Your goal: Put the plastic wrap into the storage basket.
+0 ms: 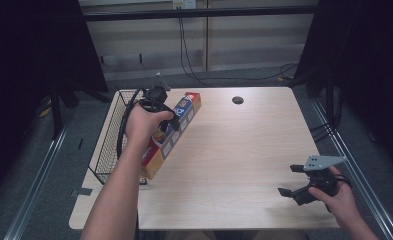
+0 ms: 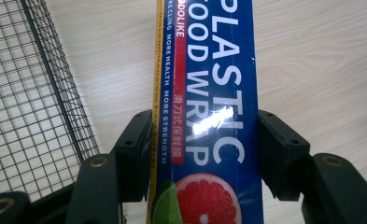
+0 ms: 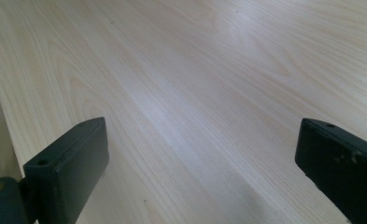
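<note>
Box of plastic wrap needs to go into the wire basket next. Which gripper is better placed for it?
Left. The left gripper is already shut on the plastic wrap box, with the wire basket right beside it. The right gripper is open over bare table at the near right corner, far from both.

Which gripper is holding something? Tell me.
The left gripper: its fingers clamp the plastic wrap box beside the wire basket. The right gripper is open above the bare table.

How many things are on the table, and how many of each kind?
Box of plastic wrap: 1
Wire basket: 1
Grippers, left and right: 2
Total: 4
</note>
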The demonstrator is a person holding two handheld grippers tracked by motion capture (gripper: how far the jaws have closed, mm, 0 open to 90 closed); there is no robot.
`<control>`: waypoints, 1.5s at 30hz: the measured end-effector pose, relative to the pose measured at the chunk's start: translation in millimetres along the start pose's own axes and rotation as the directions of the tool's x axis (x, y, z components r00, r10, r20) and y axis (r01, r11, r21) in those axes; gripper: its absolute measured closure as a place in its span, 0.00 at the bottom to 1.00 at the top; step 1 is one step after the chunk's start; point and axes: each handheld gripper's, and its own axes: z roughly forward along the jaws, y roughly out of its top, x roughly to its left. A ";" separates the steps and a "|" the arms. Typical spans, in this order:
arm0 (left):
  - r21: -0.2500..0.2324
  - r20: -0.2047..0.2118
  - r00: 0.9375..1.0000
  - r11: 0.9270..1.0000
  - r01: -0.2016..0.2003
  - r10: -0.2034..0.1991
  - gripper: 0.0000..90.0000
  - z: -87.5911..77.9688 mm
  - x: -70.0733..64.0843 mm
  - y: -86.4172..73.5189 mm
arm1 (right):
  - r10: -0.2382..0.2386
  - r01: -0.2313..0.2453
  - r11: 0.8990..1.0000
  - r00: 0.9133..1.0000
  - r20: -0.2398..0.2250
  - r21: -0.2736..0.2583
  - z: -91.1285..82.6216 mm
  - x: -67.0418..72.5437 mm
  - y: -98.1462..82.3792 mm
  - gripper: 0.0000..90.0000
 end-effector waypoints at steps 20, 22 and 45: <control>-0.014 -0.024 0.998 0.998 0.061 -0.061 0.48 -14.3 16.2 -4.7 | -0.003 0.003 1.000 1.000 -0.003 -0.001 0.3 0.5 0.3 0.03; -0.008 -0.030 0.998 0.998 0.057 -0.057 0.48 -16.1 18.2 -4.8 | -0.004 0.004 1.000 1.000 -0.004 0.000 0.4 0.5 0.4 0.03; -0.035 -0.059 0.991 0.993 0.116 -0.118 0.48 -29.6 36.7 -10.5 | -0.009 0.009 1.000 1.000 0.000 0.003 0.5 1.0 0.4 0.03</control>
